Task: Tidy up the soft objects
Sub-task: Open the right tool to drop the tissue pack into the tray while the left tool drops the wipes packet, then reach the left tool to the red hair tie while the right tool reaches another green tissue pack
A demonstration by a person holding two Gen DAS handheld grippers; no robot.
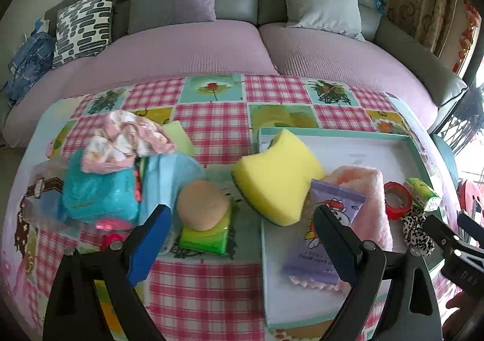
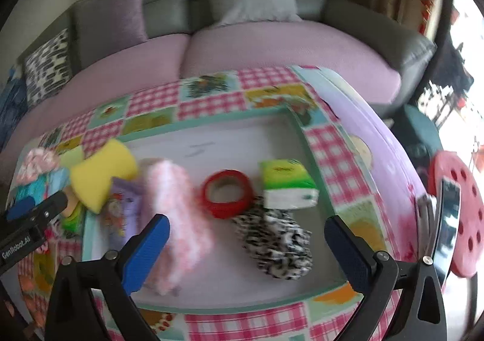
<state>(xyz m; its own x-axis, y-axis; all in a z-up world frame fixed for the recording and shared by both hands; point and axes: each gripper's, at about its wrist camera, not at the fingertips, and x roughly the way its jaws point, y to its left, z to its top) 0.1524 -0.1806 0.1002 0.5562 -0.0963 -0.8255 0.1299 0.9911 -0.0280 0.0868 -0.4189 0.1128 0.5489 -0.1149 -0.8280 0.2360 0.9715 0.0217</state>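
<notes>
My left gripper [image 1: 242, 241] hangs open over the table, above a tan round puff [image 1: 202, 204] lying on a green packet [image 1: 208, 238]; nothing is between its pads. A yellow sponge [image 1: 278, 177] leans on the left rim of the white tray [image 1: 332, 132]. In the tray lie a purple packet [image 1: 326, 220], a pink towel [image 2: 175, 220], a red tape roll [image 2: 227, 195], a green tissue pack [image 2: 287, 186] and a black-and-white scrunchie [image 2: 275, 241]. My right gripper [image 2: 248, 250] stands open above the towel and scrunchie, holding nothing.
A heap at the table's left holds a teal cloth [image 1: 96, 192], a pink patterned cloth [image 1: 127, 138], a light blue cloth [image 1: 169, 171] and a pale green sponge [image 1: 178, 135]. A sofa with cushions [image 1: 211, 47] runs behind the table. A red stool [image 2: 462, 214] stands at the right.
</notes>
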